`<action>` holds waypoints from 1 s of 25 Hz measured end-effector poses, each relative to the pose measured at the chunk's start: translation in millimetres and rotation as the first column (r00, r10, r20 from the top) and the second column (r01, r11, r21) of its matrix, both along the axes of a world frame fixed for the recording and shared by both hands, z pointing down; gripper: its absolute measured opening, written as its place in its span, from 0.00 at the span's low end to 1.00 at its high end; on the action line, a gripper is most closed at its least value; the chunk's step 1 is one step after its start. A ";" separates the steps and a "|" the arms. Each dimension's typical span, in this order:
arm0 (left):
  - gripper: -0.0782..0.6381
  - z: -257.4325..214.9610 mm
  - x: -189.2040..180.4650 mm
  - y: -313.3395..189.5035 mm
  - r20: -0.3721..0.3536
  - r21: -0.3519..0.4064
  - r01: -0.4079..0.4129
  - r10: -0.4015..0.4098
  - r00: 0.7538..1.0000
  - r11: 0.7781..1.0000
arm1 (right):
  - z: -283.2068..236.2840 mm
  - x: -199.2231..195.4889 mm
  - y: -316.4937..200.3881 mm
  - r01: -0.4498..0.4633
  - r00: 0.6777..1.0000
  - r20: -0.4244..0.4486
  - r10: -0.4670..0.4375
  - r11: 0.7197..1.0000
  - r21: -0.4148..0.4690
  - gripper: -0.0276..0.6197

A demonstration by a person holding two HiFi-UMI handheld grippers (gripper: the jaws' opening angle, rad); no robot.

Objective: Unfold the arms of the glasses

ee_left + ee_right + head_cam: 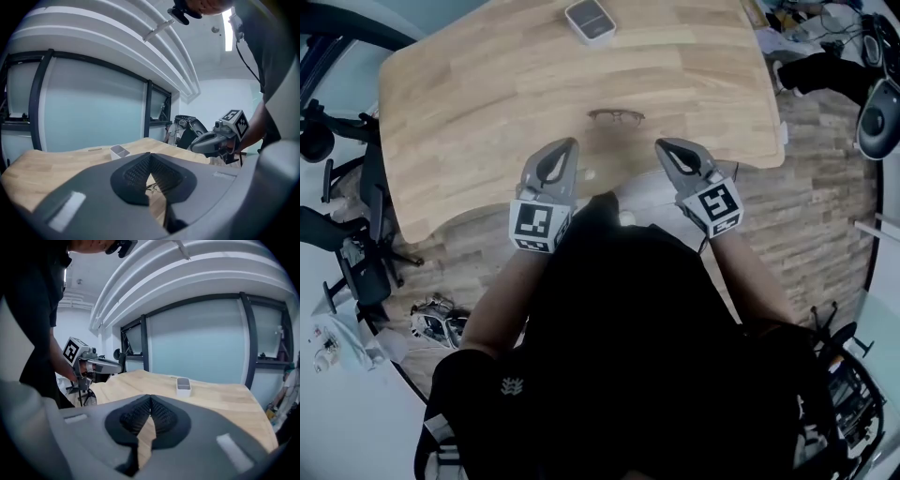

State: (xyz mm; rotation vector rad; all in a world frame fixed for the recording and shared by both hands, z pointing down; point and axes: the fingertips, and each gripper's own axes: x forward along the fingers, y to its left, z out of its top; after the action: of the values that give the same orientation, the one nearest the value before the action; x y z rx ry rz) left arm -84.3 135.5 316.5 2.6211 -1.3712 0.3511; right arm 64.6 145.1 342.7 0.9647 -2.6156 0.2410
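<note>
white tray (589,21), glasses (616,116) on wooden table (469,84)

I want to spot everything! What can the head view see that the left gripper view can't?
Only the head view shows the marker cube on the left gripper. Only the left gripper view shows the big windows and the ceiling light. Both show the wooden table, the glasses, the white tray and the right gripper.

Head view: from above, steeply down on table (469,112). Gripper views: low, close over its near edge, facing across. Both share white tray (119,151); left view shows right gripper (192,146), right view left gripper (122,366).
</note>
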 end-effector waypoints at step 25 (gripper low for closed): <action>0.12 94.6 -16.7 -85.3 0.059 -0.116 0.143 -0.137 0.989 0.983 | 147.4 -96.4 -105.1 0.417 0.872 -0.178 -0.456 0.883 -0.217 0.06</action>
State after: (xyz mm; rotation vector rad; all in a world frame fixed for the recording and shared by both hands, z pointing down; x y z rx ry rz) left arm -101.0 50.2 411.1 2.4200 -1.4916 0.4679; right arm -31.8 40.0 490.0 0.2989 -2.4692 0.2218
